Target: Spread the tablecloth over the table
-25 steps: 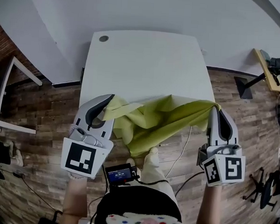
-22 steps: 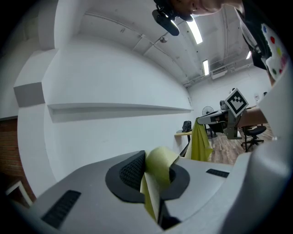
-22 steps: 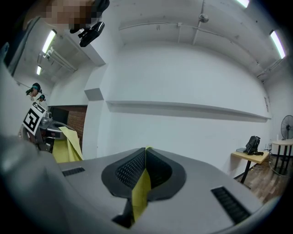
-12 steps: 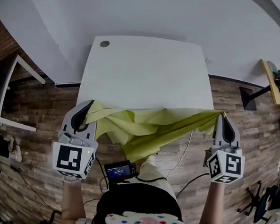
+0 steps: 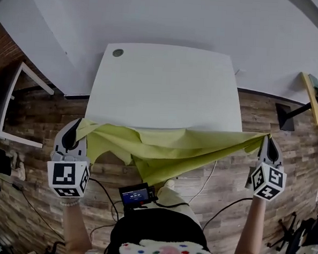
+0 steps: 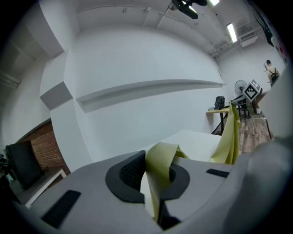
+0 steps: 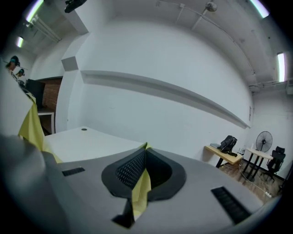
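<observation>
At near edge of table (image 5: 167,86): left tongs (image 5: 76,127), right tongs (image 5: 267,140) each pinch tablecloth (image 5: 163,146) corner, edge stretched between.

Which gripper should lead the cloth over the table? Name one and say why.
Left, probably. The left gripper grips the cloth right beside the table's near corner; the right gripper, also gripping it, stands farther out. Both must move together.

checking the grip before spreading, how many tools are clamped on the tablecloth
2. The left tool pinches the tablecloth at its left corner, off the near-left corner of the table; the right tool pinches the right corner, off the near-right corner. No other tool is in view.
</observation>
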Demonstrator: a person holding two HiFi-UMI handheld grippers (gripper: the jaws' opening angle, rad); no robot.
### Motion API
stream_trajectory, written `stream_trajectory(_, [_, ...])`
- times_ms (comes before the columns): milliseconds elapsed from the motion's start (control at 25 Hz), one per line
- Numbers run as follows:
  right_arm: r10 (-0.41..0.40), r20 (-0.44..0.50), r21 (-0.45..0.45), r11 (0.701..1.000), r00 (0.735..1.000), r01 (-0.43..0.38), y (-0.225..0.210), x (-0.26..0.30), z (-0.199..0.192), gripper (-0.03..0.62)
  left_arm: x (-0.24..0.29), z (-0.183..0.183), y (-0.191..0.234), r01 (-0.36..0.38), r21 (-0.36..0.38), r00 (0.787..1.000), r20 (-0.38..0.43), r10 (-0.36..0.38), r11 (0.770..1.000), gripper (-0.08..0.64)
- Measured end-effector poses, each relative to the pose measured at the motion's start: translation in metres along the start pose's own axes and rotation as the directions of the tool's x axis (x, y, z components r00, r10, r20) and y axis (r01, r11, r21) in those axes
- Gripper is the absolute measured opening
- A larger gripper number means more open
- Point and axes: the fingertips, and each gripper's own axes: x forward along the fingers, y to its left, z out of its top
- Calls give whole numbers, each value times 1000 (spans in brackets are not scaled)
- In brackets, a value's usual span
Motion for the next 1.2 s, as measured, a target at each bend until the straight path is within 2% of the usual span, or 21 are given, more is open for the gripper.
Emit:
stream_trajectory(280, [-97,-50,-17,995,994,96,-58,26,-24,34,5,-26,34,-110,-10,992,-68,109,994,11])
stream_trajectory(560, [-192,-91,-33,981,977,190,-123,39,-39,34,1,-48,64,-235,2,962,-143,233,972,9])
stream_trajectory(960, [-327,-15,-4,945,945,327,-208,56,11,34,-9,-44,95,-324,43,932,-159,327,945,11])
stream_trajectory(1200, [-301,52,-33,952,952,303,-221,74,49,34,-7,-23,105,-344,70,929,-121,350,936,9])
